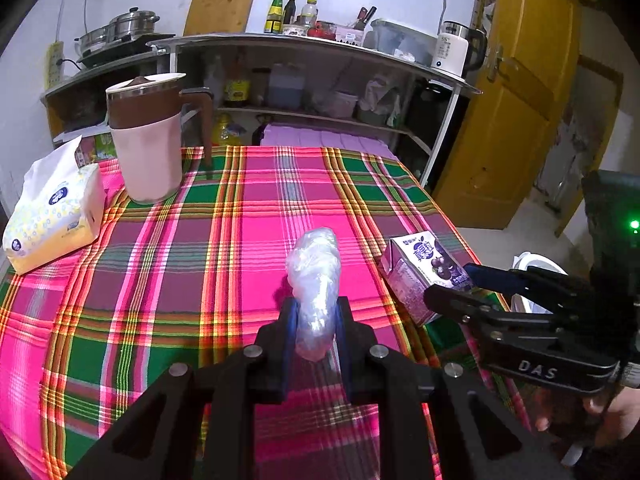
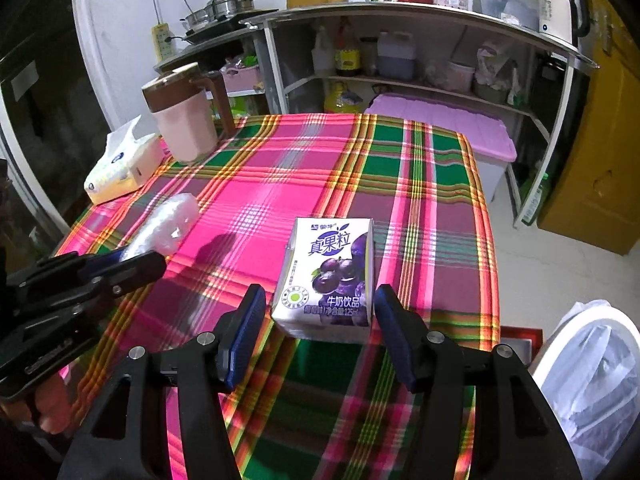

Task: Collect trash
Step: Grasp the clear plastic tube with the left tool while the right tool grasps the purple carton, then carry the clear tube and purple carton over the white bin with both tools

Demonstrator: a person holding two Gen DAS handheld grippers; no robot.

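Two grippers are seen over the plaid-clothed worktop [image 1: 248,216]: the crumpled clear plastic wrapper [image 1: 314,280] is clamped between the closed fingers of the left gripper [image 1: 316,322], while the purple blueberry milk carton [image 2: 330,280], lying near the worktop's edge, is flanked, ungripped, by the open fingers of the right gripper [image 2: 320,332].

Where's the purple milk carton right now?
The milk carton lies on the plaid tablecloth near its right edge, just ahead of the open right tongs, with the white bin beyond that edge.
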